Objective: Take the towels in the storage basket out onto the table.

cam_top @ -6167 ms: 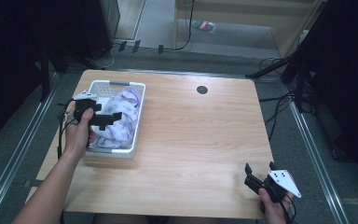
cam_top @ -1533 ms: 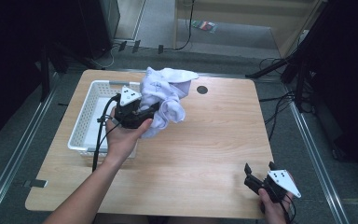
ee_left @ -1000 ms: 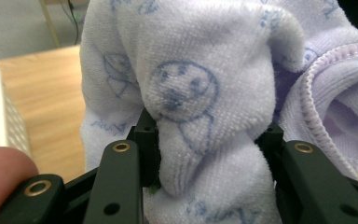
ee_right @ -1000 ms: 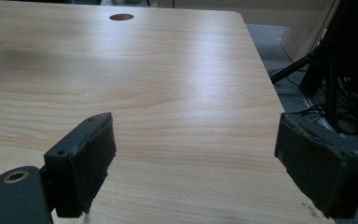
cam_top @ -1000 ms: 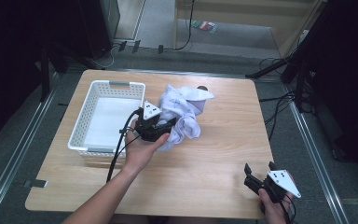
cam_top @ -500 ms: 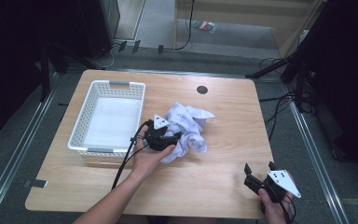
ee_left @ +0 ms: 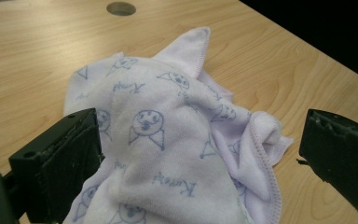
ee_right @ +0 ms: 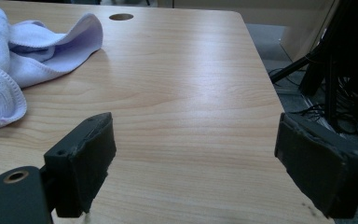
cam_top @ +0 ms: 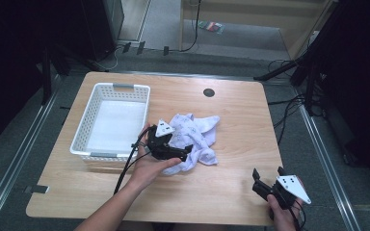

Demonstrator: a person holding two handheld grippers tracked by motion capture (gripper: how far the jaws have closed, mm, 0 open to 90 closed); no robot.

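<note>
Two grippers are seen at the wooden table (cam_top: 231,192), and the nearer one, the right gripper (cam_top: 269,181), is held low at the near right corner with its jaws spread wide over bare wood and nothing between them; in the right gripper view the same wide gap is shown, with the table edge beyond it on the right. Farther in, near the middle of the table, the left gripper (cam_top: 187,153) is held by a hand (cam_top: 147,168) whose forearm comes in from the near edge, and a black cable (cam_top: 127,166) is trailed back from it. Its jaws are parted wide on either side of the near part of a pale lilac towel (cam_top: 192,139); in the left gripper view the towel (ee_left: 168,149) is seen bunched up between the two black jaws, the left jaw touching the cloth and the right jaw standing apart from it. The towel is printed with small cartoon faces and lettering, lies crumpled on the wood in a heap, and one corner is stuck up toward the far side. Just left of the towel and the left gripper, a white slotted basket (cam_top: 89,122) is set on the table. Farthest off, a round cable hole (cam_top: 208,92) is cut into the tabletop near its far edge, well apart from the towel.
</note>
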